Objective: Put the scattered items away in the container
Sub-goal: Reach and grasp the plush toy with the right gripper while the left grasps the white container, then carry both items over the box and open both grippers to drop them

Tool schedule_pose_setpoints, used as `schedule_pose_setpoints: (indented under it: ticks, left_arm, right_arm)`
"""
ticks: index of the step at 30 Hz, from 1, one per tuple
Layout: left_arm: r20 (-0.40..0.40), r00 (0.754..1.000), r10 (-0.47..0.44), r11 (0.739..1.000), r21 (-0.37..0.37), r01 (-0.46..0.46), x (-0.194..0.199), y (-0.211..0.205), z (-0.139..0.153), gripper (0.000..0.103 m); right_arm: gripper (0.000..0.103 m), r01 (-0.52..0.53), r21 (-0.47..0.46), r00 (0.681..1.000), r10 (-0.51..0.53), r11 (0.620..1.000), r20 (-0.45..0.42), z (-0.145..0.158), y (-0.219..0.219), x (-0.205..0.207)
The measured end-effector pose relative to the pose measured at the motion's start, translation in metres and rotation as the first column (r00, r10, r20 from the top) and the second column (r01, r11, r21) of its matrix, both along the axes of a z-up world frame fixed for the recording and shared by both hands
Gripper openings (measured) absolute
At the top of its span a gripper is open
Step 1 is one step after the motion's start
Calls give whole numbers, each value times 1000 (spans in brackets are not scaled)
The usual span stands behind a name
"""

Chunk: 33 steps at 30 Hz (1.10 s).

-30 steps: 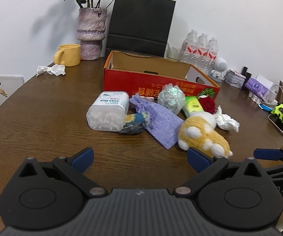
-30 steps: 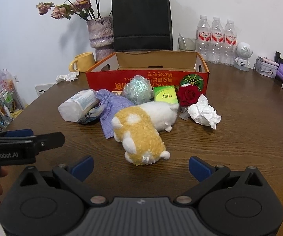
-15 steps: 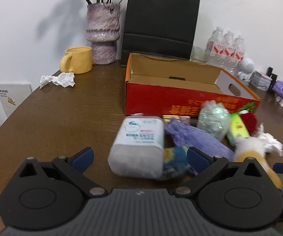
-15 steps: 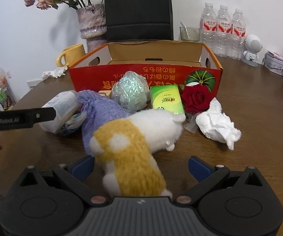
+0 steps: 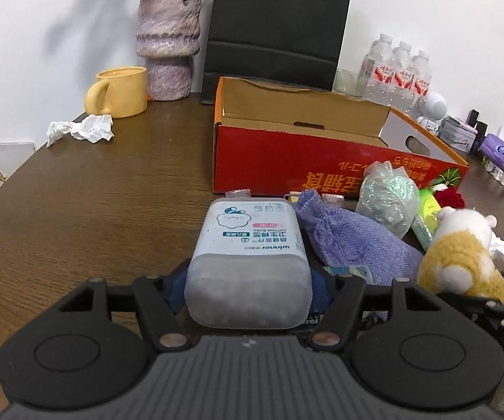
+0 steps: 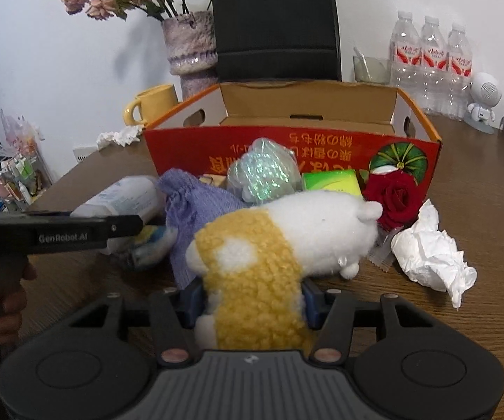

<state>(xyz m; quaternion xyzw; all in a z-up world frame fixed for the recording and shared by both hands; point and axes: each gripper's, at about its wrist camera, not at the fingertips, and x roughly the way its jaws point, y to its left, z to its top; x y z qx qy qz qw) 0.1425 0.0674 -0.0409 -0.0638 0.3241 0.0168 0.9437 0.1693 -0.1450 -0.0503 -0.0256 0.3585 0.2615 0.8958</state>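
My left gripper [image 5: 250, 288] is shut on a white cotton-bud box [image 5: 248, 262] that lies on the table. My right gripper [image 6: 252, 301] is shut on the rear of a yellow and white plush toy [image 6: 272, 245]. The open red cardboard box [image 5: 279, 161] stands behind the pile, and it also shows in the right wrist view [image 6: 182, 150]. In front of it lie a purple knit pouch [image 5: 349, 238], a glittery wrapped ball [image 6: 262, 175], a green packet [image 6: 332, 182], a red rose [image 6: 393, 199] and crumpled white paper [image 6: 430, 255].
A yellow mug [image 5: 119, 92], a purple vase [image 5: 169, 42] and a black paper bag [image 5: 276, 28] stand at the back. Crumpled tissue [image 5: 80, 129] lies at the left. Water bottles [image 6: 430, 66] and a small white robot figure [image 6: 482, 105] stand at the right.
Both grippers moved forward and closed: the left onto the cotton-bud box, the right onto the plush toy.
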Motion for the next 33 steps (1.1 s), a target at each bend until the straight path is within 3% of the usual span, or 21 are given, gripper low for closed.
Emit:
schedule_pose_setpoints:
  ticks: [14,22,28,33]
  left_arm:
    - [144,989,-14,1000,-8,15,-58,-16,41,67]
    - [183,983,-26,999,-16,30,-85,-34,53,67]
    - [195,980,-43,998,-29,49,-84,-41,61,67]
    - [226,972,-61,996,-50,74,-53,-38,78,67]
  right_arm:
    - [52,-3,61,995,-4,998,105,37,-16,-45]
    - [52,-9,79,989,-3,997,150,52,-31,-71]
    - [52,-7,89,985,-9,996,174,58,-39,-68]
    - [52,4,114,977,-28,994,213,75,-41,-38]
